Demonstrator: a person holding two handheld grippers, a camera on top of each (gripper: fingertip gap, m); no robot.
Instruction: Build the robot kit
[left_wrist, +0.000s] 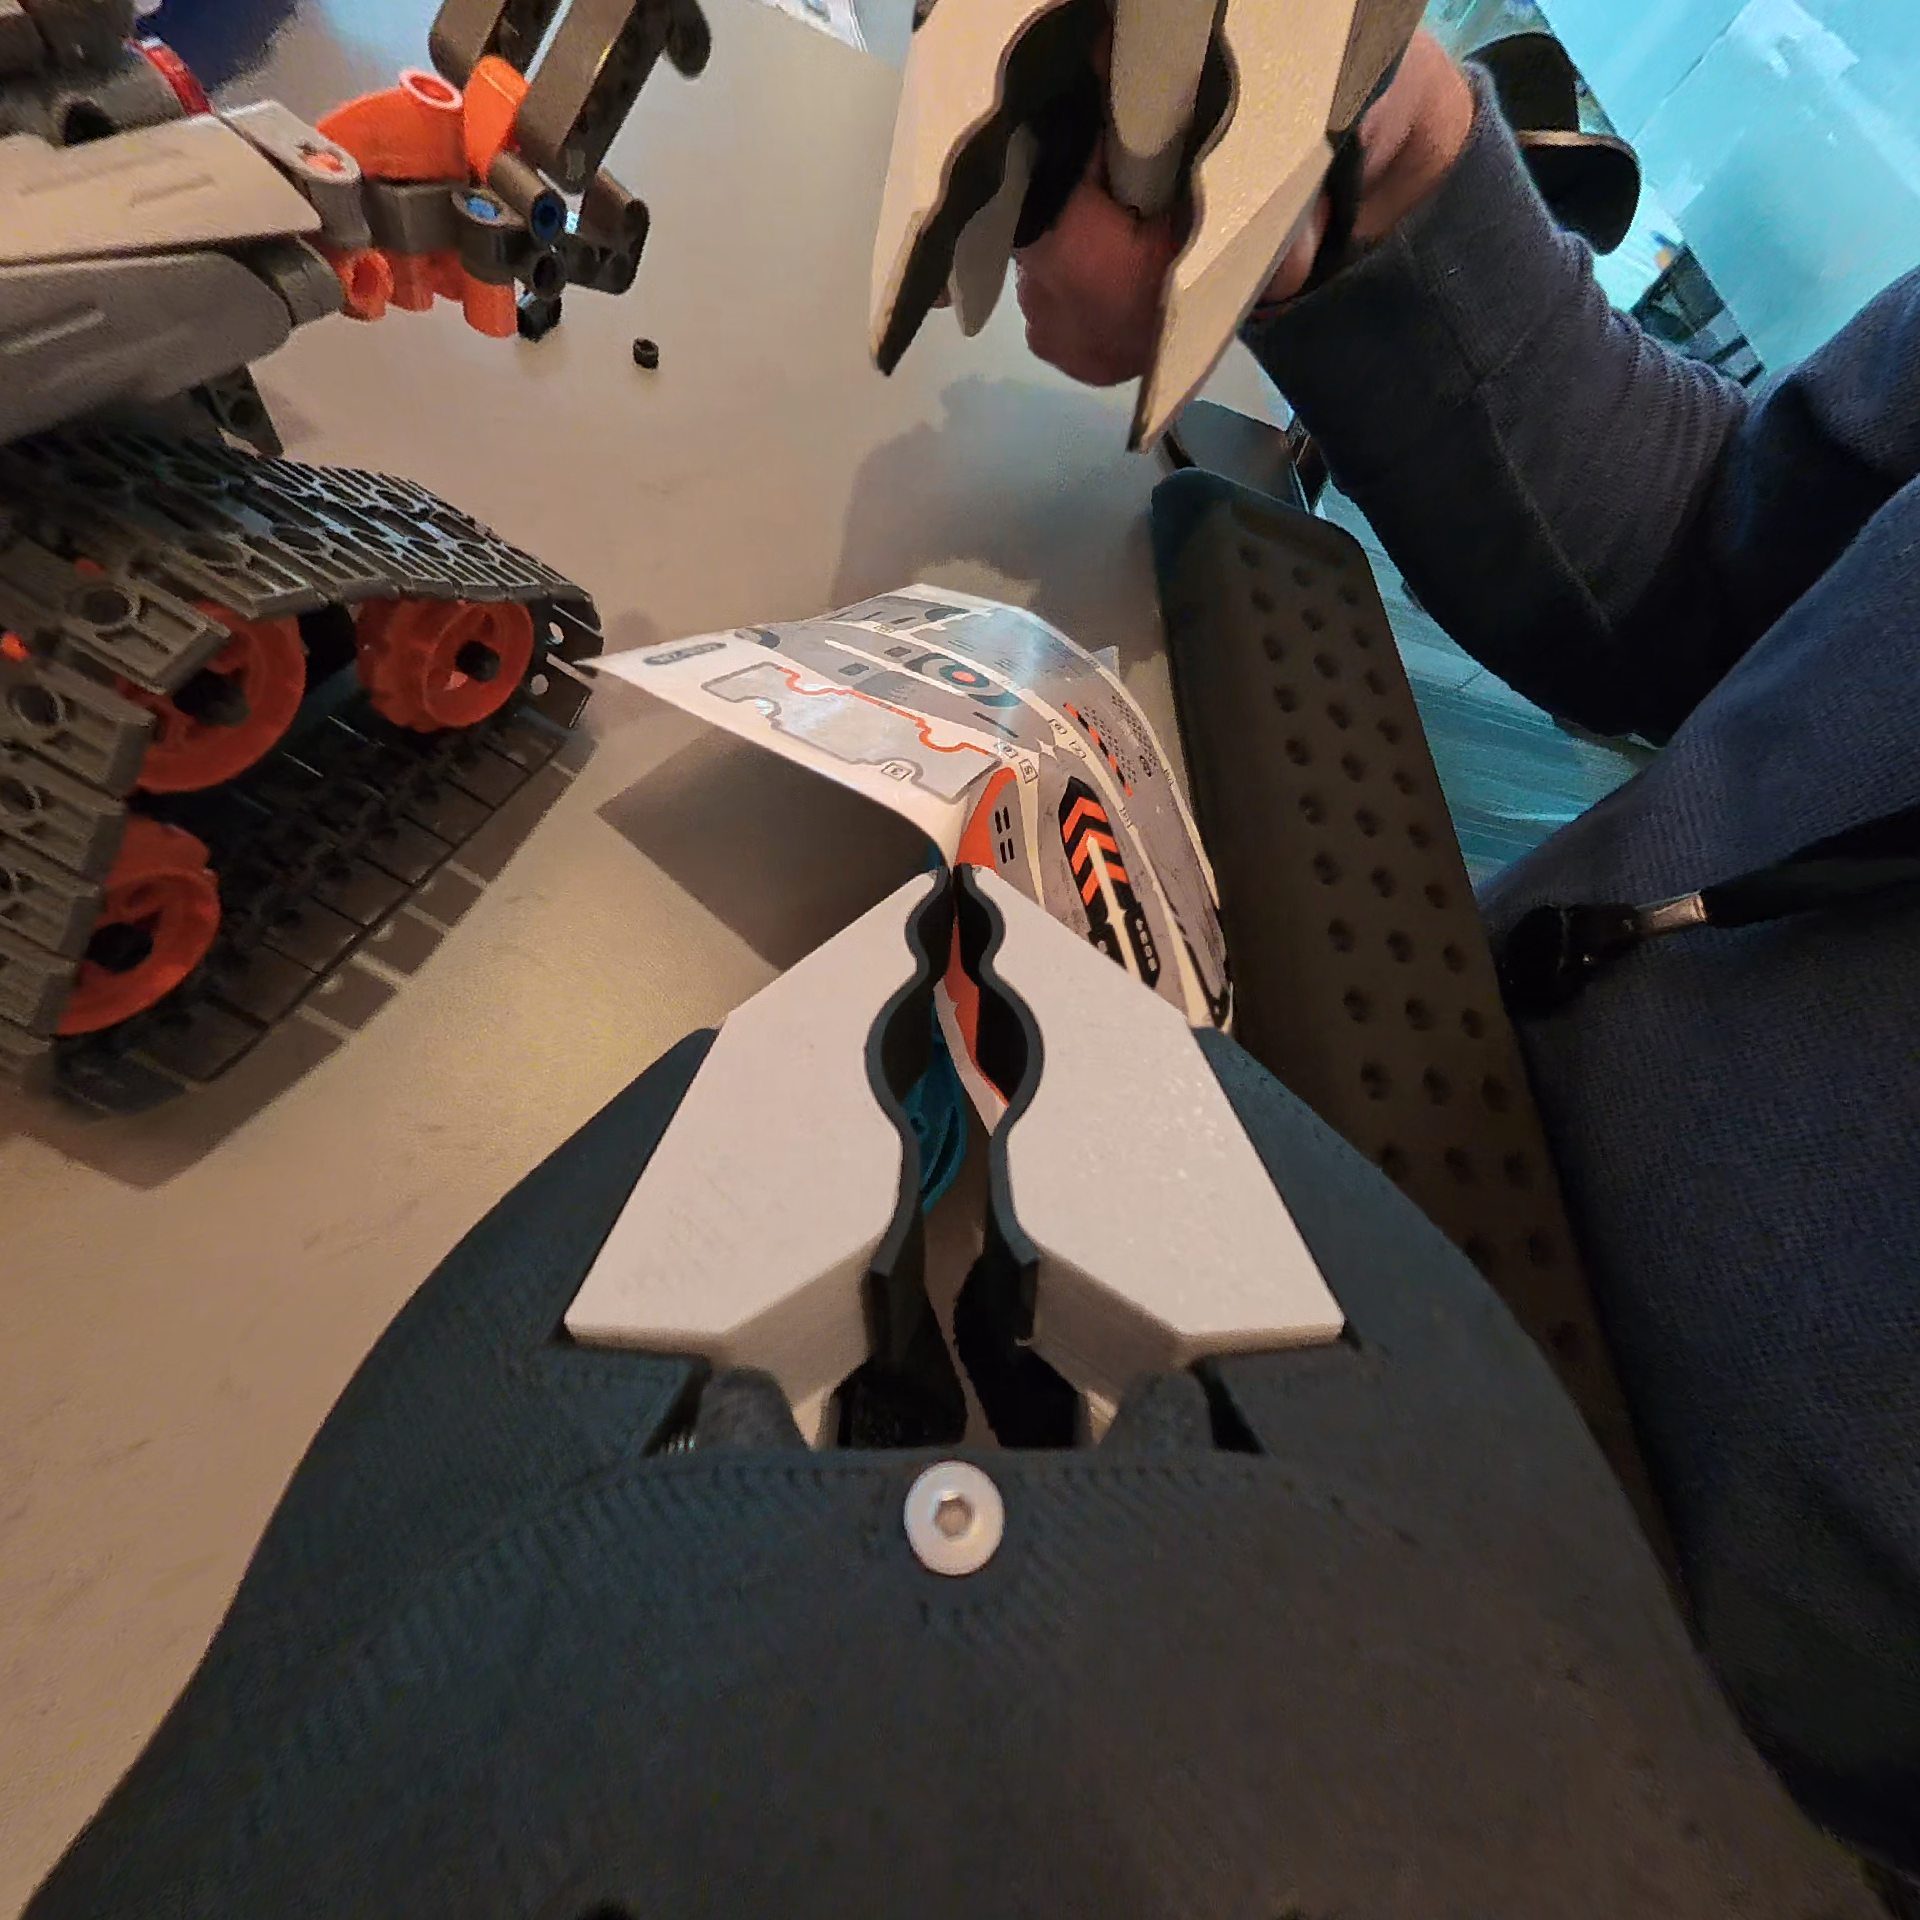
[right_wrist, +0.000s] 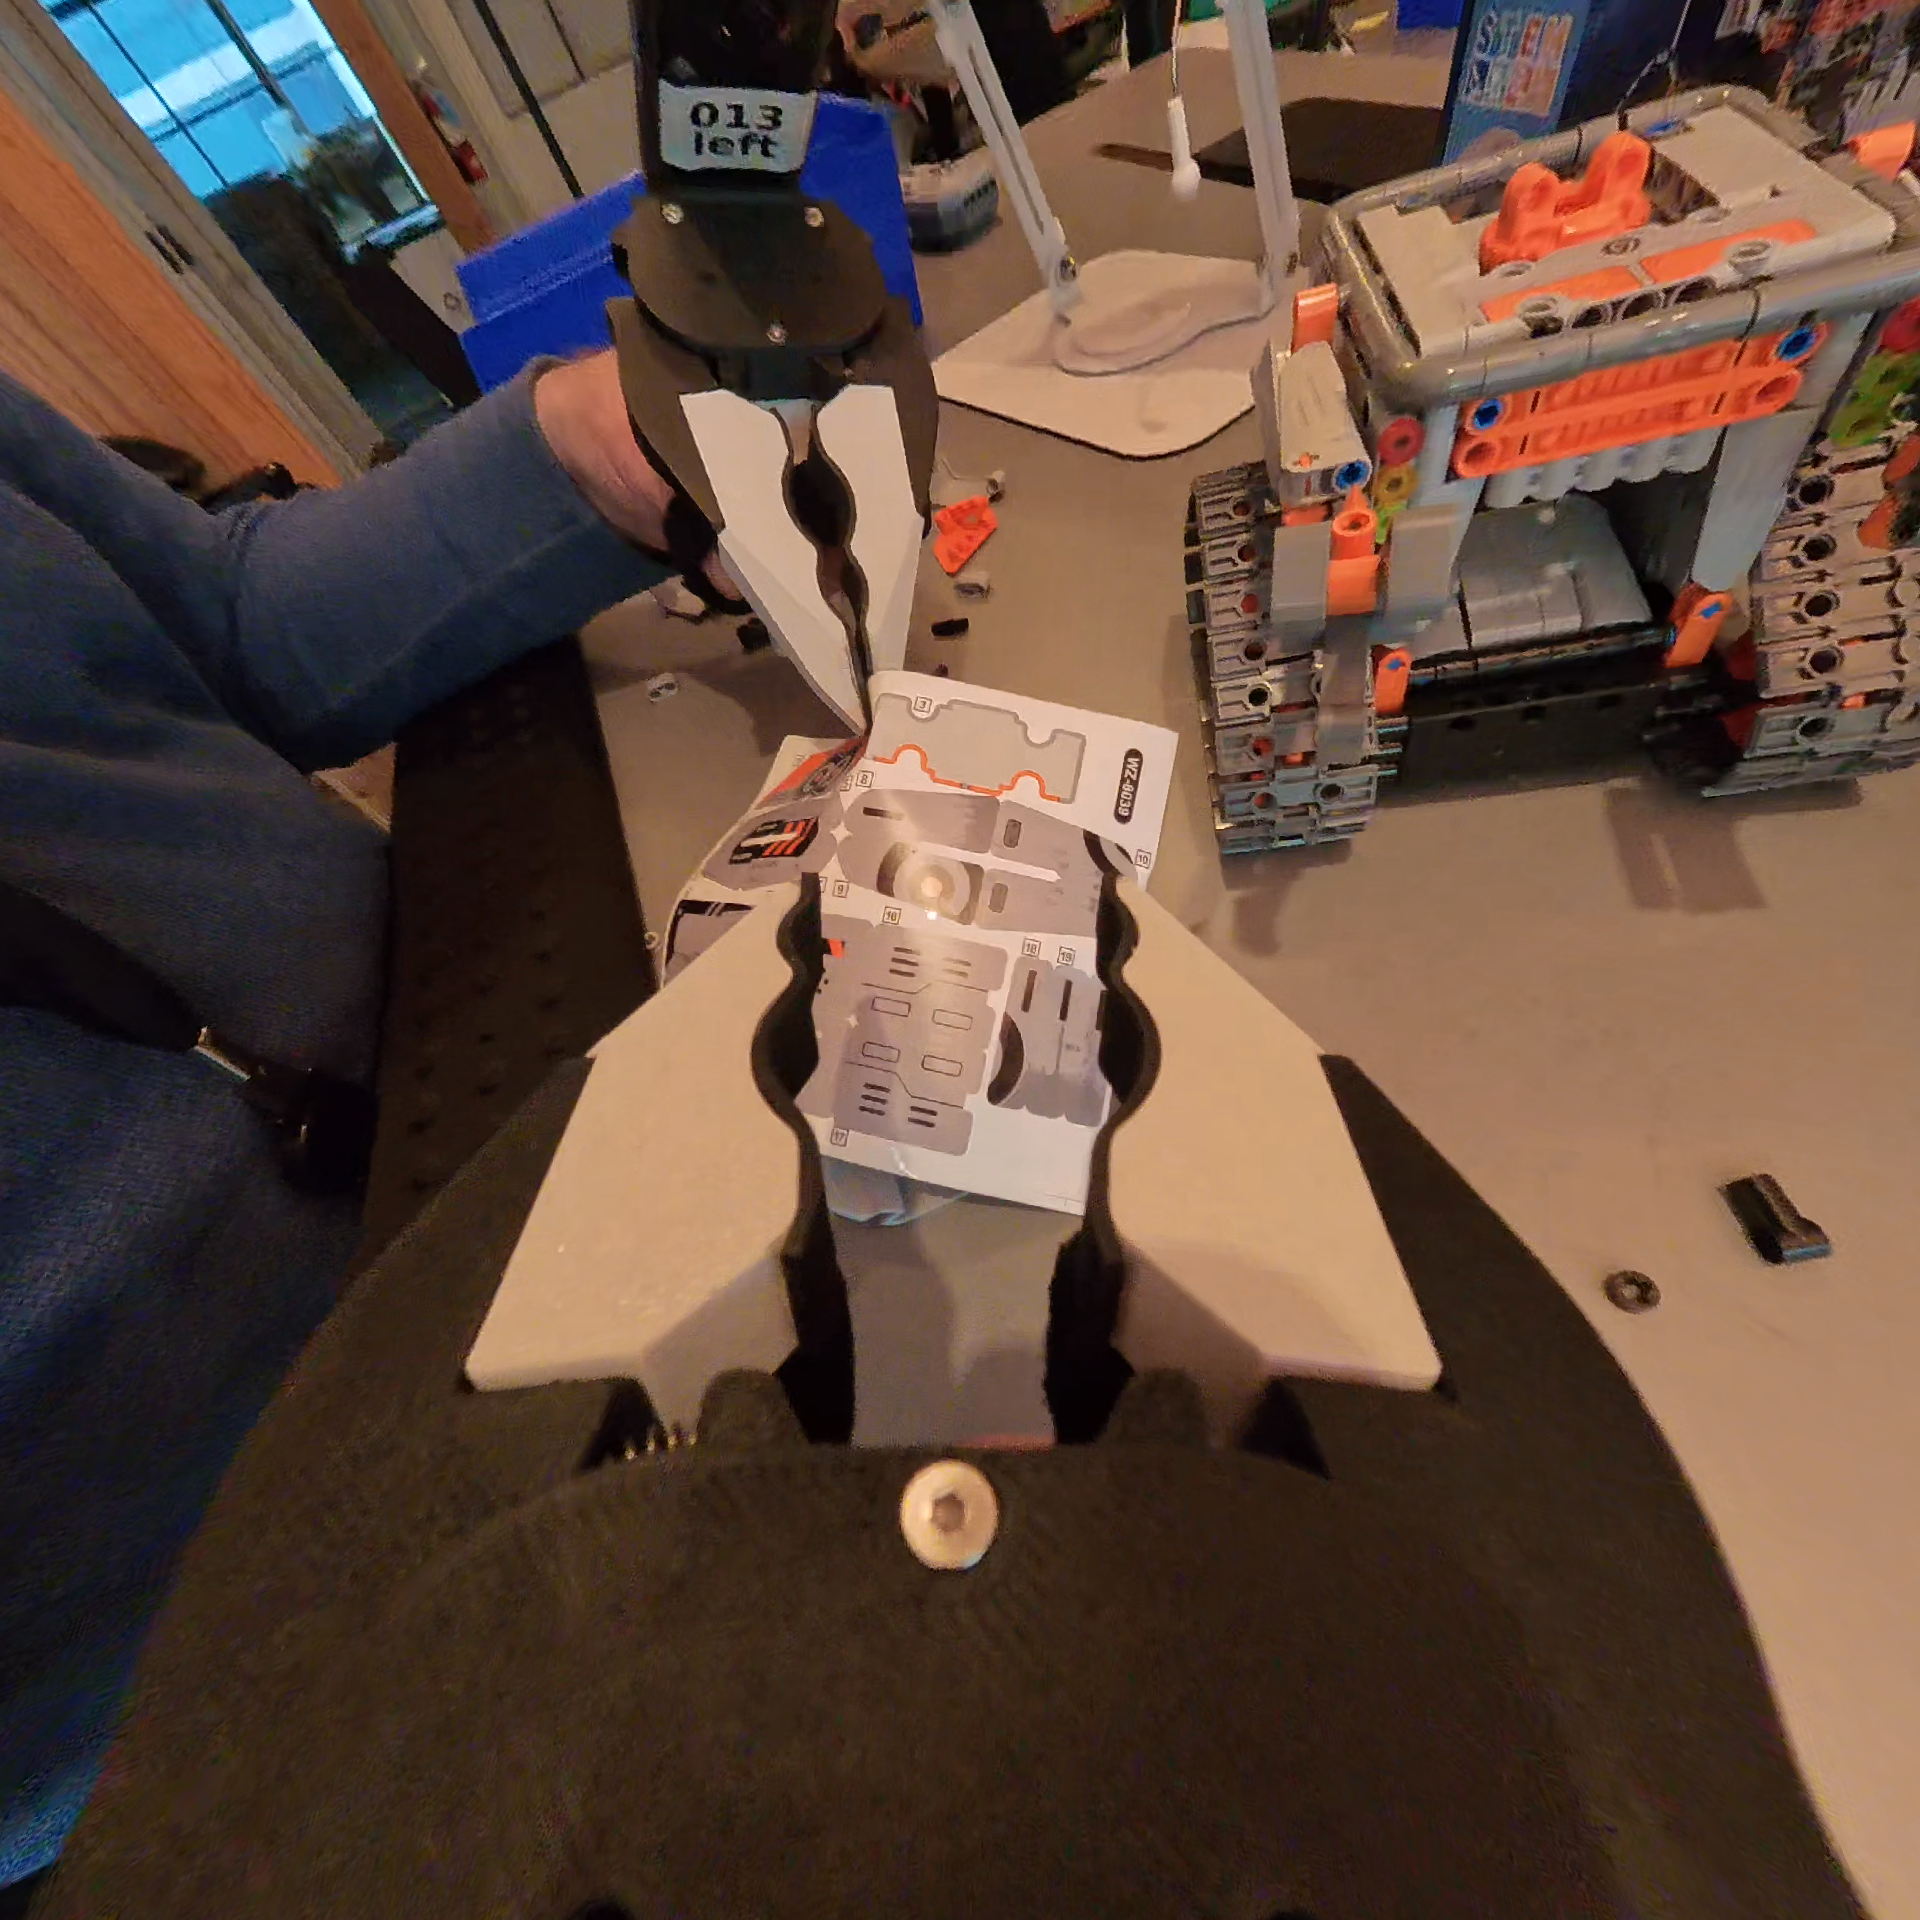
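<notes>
Left claw (left_wrist: 954, 883): clenched on sticker sheet (left_wrist: 883, 707), near edge pinched between fingertips. Sheet bent, lifted off counter (left_wrist: 312, 1299), free corner reaching toward tracked brick vehicle (left_wrist: 260, 675).

Right claw (right_wrist: 956, 904): released, jaws wide apart, holds nothing. Hovers above sheet middle; contact not visible.

Beside sheet: black perforated pad (left_wrist: 1340, 831) along counter edge.

Right of sheet, apart: small black piece (right_wrist: 1771, 1216), black ring (right_wrist: 1629, 1290).

Farther back: white lamp base (right_wrist: 1122, 353).

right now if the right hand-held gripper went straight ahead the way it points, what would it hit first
Most likely the white sticker sheet printed with grey and orange shapes, lying between the open right hand-held gripper fingers; depth is unclear.
</notes>
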